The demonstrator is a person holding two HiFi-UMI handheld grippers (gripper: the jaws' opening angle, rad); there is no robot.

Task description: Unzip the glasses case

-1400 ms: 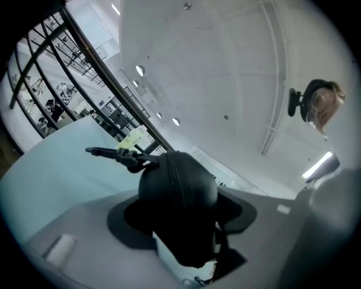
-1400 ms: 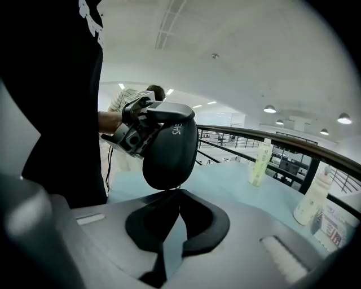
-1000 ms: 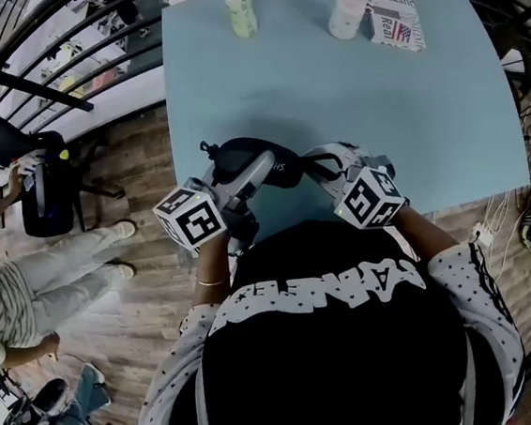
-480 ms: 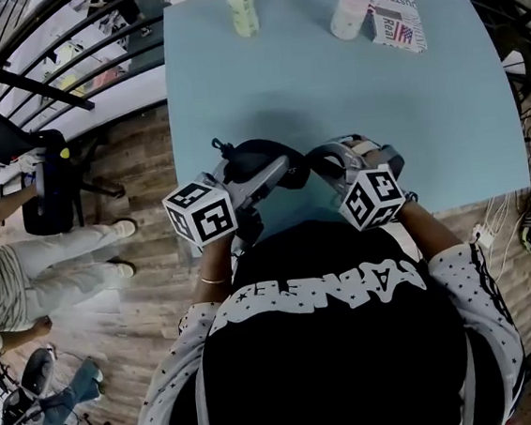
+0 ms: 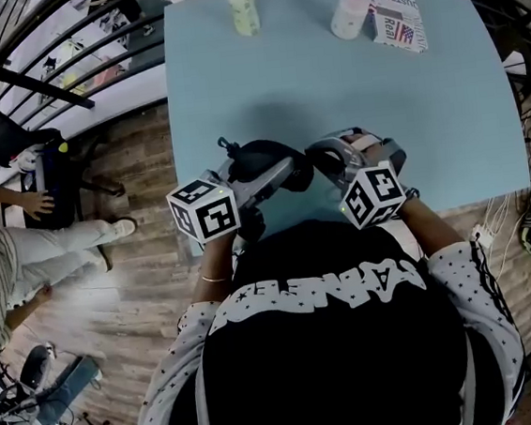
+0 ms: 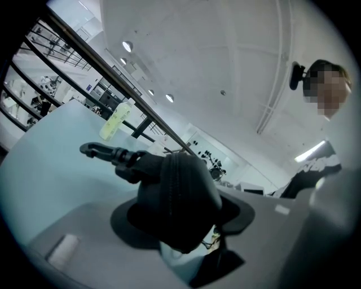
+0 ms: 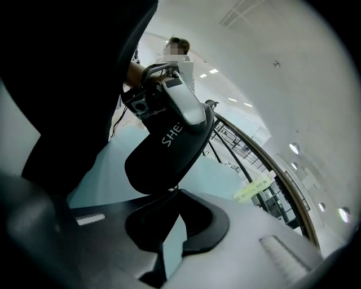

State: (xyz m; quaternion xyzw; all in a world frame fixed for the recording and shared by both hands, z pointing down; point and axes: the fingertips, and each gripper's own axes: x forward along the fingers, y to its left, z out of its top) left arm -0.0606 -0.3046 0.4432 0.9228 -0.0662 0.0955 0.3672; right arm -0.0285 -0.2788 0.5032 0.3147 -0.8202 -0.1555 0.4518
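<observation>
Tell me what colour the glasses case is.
The glasses case is black; the left gripper view shows it best.

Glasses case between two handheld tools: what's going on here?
A person holds a tool in each hand above the blue table. The left tool clamps the black glasses case, its clip pointing away. The right tool is shut at the case's other end, seemingly on the zipper pull, though that is too small to confirm. The zipper in the left gripper view looks closed.
</observation>
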